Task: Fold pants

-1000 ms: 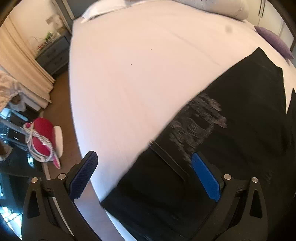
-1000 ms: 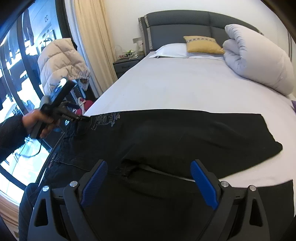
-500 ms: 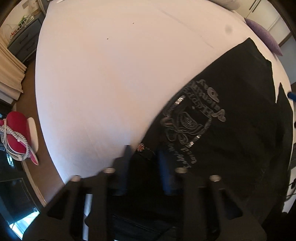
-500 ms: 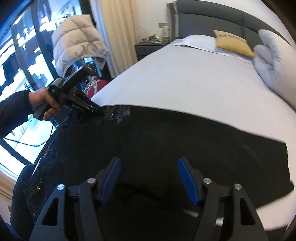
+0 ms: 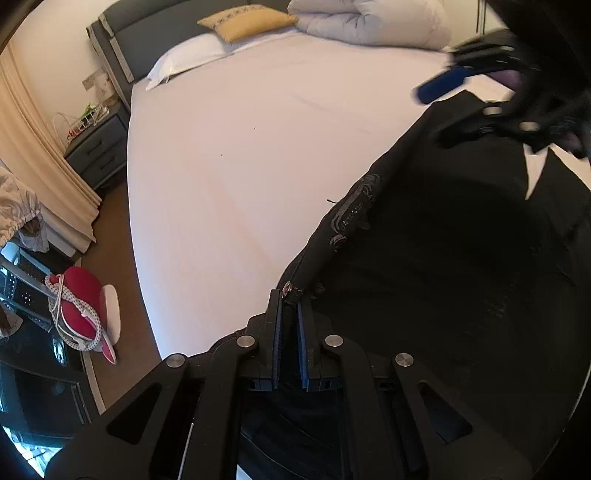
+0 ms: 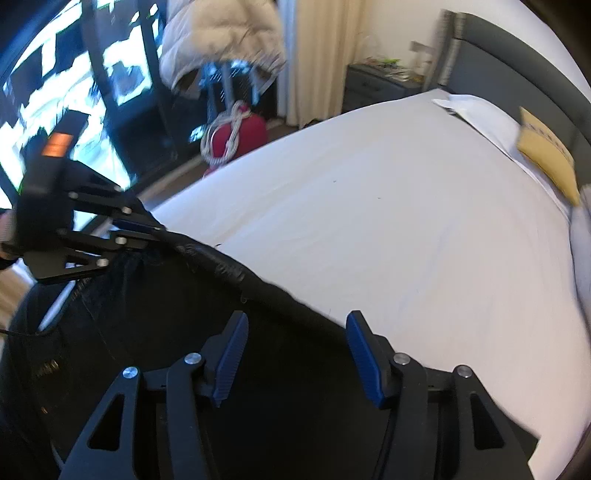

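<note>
In the left wrist view, the left gripper [image 5: 289, 314] had its blue pads pressed together on the waistband corner of the black pants [image 5: 461, 258], just below a small metal rivet. The pants lay spread across the near right part of the white bed [image 5: 258, 147], a pale printed design running along their raised edge. At far right the right gripper [image 5: 476, 99] hung blurred above the cloth, jaws apart. A yellow cushion [image 5: 245, 24] lay by the headboard, and a red object [image 5: 79, 299] sat on the floor at left.

In the right wrist view, the right gripper [image 6: 293, 356] stood spread wide above the pants [image 6: 184, 314], holding nothing. The left gripper [image 6: 146, 227], at left, pinched the pants' edge at the bed's [image 6: 388, 221] near left side.
</note>
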Tool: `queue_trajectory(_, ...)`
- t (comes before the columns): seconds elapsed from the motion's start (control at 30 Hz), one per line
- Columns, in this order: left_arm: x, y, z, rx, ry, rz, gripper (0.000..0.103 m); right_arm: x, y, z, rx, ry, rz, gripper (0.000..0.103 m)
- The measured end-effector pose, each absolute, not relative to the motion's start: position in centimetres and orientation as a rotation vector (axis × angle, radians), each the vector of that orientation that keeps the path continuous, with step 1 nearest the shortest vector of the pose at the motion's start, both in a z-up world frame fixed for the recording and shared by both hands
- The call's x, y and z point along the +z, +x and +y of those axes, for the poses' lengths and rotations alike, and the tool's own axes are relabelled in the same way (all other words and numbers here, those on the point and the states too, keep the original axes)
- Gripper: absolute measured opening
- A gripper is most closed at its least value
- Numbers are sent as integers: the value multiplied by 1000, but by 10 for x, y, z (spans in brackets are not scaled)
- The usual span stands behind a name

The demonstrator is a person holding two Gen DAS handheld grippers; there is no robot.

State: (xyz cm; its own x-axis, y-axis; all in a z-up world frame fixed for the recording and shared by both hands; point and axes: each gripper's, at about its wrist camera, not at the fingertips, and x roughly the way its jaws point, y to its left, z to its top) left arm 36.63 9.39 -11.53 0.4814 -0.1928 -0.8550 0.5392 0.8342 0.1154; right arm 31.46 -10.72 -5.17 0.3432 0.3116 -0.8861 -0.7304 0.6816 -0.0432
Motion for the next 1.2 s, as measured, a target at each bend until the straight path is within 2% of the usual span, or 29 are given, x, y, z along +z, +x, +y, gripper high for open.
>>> queue_trajectory(0.3,-114,333,119,-469,333,963,6,-86,323,-77,767,-653,1081,57)
queue_trajectory(0.33,-112,330,119,-468,329,963,6,-91,324,-75,765,-670,1091,51)
queue_trajectory(0.37,-110,326,118,-468,325,963,6,-94,325,-75,754,-681,1100,40)
queue_trajectory(0.4,-110,327,119,-467,322,961,6,-98,327,-73,739,-687,1113,34)
queue_trajectory(0.47,-110,325,116,-468,321,961,6,-101,330,-74,720,-666,1125,16)
queue_trajectory(0.57,-112,322,114,-467,316,959,6,-96,333,-81,693,-568,1136,10)
queue_trajectory(0.67,-113,319,116,-463,306,954,6,-91,331,-85,675,-473,1135,7)
queue_trajectory(1.03,-102,265,116,-475,252,961,6,-86,280,-104,721,3,1153,6)
queue_trajectory(1.2,-107,215,110,-506,264,999,6,-78,227,-104,774,-119,1127,6)
